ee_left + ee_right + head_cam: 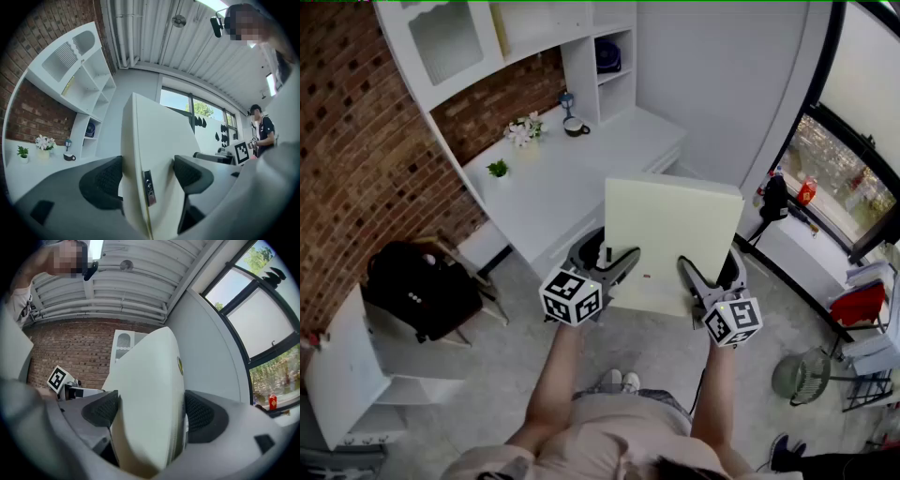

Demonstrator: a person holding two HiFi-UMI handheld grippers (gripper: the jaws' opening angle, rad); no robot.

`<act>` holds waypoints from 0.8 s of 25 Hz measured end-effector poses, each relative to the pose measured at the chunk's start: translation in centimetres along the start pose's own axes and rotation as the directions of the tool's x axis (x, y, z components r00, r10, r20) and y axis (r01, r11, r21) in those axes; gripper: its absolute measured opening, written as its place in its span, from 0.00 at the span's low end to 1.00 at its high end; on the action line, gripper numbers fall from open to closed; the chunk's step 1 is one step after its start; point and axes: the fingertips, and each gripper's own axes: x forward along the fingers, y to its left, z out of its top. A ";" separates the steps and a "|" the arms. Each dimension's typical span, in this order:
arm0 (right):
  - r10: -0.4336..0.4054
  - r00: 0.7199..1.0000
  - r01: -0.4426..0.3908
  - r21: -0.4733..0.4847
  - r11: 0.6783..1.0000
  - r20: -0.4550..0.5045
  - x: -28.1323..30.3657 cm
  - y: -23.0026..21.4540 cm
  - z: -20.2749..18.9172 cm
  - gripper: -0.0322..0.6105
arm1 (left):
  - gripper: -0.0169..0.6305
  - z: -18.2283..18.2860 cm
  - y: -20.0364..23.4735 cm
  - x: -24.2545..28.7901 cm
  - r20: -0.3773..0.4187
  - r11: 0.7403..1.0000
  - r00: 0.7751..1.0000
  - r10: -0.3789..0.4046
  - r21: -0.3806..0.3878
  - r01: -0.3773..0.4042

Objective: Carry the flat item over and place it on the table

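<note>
Bright, even daylight comes from the window [846, 157] at right; the head view is sharp, with only soft shadows on the floor [520, 342]. Both gripper views are fisheye: dark vignetted corners, bowed lines, nearest parts slightly soft, ceiling lamp [96, 249] blown out.

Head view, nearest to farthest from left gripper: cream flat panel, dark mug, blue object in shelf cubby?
1. Cream flat panel: clamped in left gripper.
2. Dark mug: ahead on white desk.
3. Blue object: beyond mug, higher up.

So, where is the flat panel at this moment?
In the head view's centre, the panel is held in the air by the left gripper and the right gripper, close to the white desk.
</note>
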 end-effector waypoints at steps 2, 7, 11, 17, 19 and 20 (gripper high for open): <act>-0.004 1.000 0.004 0.003 1.000 -0.003 0.0 -0.1 0.0 0.76 | 0.55 0.1 0.1 0.0 -0.001 1.000 1.000 0.001 -0.001 -0.001; -0.003 1.000 0.003 0.007 1.000 -0.003 0.3 -0.1 0.1 0.76 | 0.55 0.2 0.3 0.1 -0.001 1.000 1.000 0.001 -0.005 -0.001; -0.005 1.000 0.005 0.013 1.000 -0.004 0.5 -0.1 -0.2 0.76 | 0.55 0.0 0.7 0.0 -0.001 1.000 1.000 0.002 -0.012 -0.002; -0.006 1.000 0.006 0.009 1.000 -0.009 0.8 0.0 -0.6 0.76 | 0.55 -0.4 1.2 0.2 -0.006 1.000 1.000 -0.004 -0.025 0.004; -0.007 1.000 0.007 0.015 1.000 -0.009 1.0 -0.1 -0.7 0.76 | 0.55 -0.5 1.3 0.3 -0.006 0.999 1.000 -0.009 -0.031 0.009; -0.005 1.000 0.005 0.022 1.000 -0.008 1.1 -0.1 -0.8 0.76 | 0.55 -0.5 1.4 0.4 -0.005 0.999 1.000 -0.011 -0.034 0.011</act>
